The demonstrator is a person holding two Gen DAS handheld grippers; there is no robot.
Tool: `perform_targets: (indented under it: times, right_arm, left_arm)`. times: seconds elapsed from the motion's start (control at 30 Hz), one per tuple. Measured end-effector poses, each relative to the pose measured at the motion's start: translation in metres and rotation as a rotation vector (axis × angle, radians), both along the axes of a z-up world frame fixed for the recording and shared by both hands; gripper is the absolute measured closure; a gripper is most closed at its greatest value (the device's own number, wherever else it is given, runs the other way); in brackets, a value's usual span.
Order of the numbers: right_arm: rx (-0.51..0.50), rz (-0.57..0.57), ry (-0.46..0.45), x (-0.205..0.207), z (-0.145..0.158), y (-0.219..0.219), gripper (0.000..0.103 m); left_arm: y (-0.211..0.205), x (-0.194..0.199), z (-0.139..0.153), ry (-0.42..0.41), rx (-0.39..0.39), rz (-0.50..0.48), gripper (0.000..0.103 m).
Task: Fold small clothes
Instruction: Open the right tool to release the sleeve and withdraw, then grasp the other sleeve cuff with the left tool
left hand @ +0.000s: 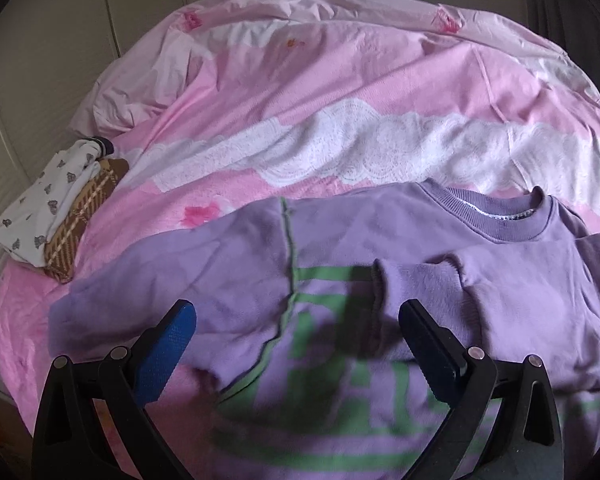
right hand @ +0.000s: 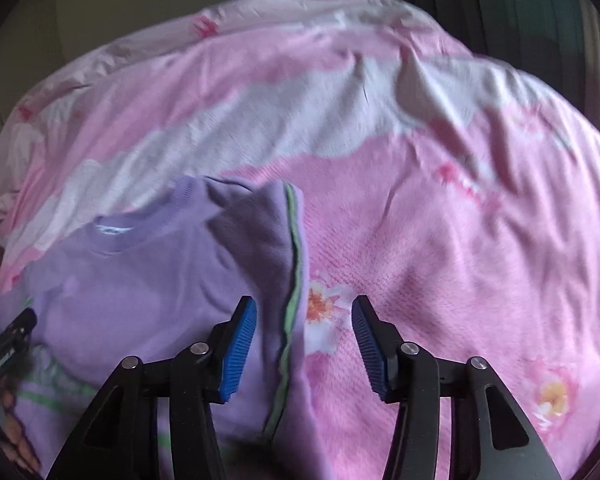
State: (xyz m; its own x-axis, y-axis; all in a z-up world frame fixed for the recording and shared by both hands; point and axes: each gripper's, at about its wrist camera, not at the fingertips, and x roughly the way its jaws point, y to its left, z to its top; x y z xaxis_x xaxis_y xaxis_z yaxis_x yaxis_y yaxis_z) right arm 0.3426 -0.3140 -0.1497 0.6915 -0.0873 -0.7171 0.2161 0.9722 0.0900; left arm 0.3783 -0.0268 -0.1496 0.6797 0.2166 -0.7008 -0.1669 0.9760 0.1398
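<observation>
Two grippers we hold over the bed: left gripper (left hand: 296, 328) jaws wide apart, empty; right gripper (right hand: 304, 330) parted above the sweater's (left hand: 500, 280) folded edge, not pinching. Sweater flat on pink quilt (left hand: 340, 88). Beyond, folded clothes (left hand: 56, 216) at the quilt's left edge.

You find the sweatshirt (left hand: 380, 280) lying flat on the bedspread (left hand: 340, 92), collar (left hand: 496, 220) toward the far side. The stack of folded clothes (left hand: 56, 216) sits on the bedspread's left edge, well apart.
</observation>
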Motion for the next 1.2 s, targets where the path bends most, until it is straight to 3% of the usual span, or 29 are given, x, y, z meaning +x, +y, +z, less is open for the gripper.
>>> perform_targets:
  times: [0.27,0.47,0.7,0.9,0.97,1.07,1.2]
  right_arm:
    - [-0.008,0.142,-0.073,-0.024,0.034,0.057,0.047]
    - [-0.025,0.337,-0.155,-0.033,0.050,0.135,0.043]
    - [0.009,0.524,-0.202,-0.034,0.050,0.231,0.043]
    - [0.078,0.686,-0.190,-0.034,0.046,0.306,0.043]
    - [0.068,0.693,-0.192,-0.036,0.046,0.320,0.043]
    - [0.059,0.677,-0.195,-0.039,0.044,0.327,0.043]
    - [0.051,0.603,-0.173,-0.037,0.036,0.318,0.043]
  left_arm:
    - [0.054,-0.046,0.019,-0.013,-0.021,0.024,0.000]
    - [0.138,-0.088,0.034,-0.098,-0.050,0.139,0.000]
    - [0.213,-0.115,0.035,-0.094,-0.053,0.230,0.000]
    - [0.264,-0.132,0.025,-0.104,-0.155,0.265,0.008]
    - [0.276,-0.130,0.018,-0.096,-0.214,0.271,0.008]
    - [0.289,-0.120,0.004,-0.097,-0.317,0.267,0.021]
    - [0.292,-0.103,-0.011,-0.086,-0.373,0.249,0.032]
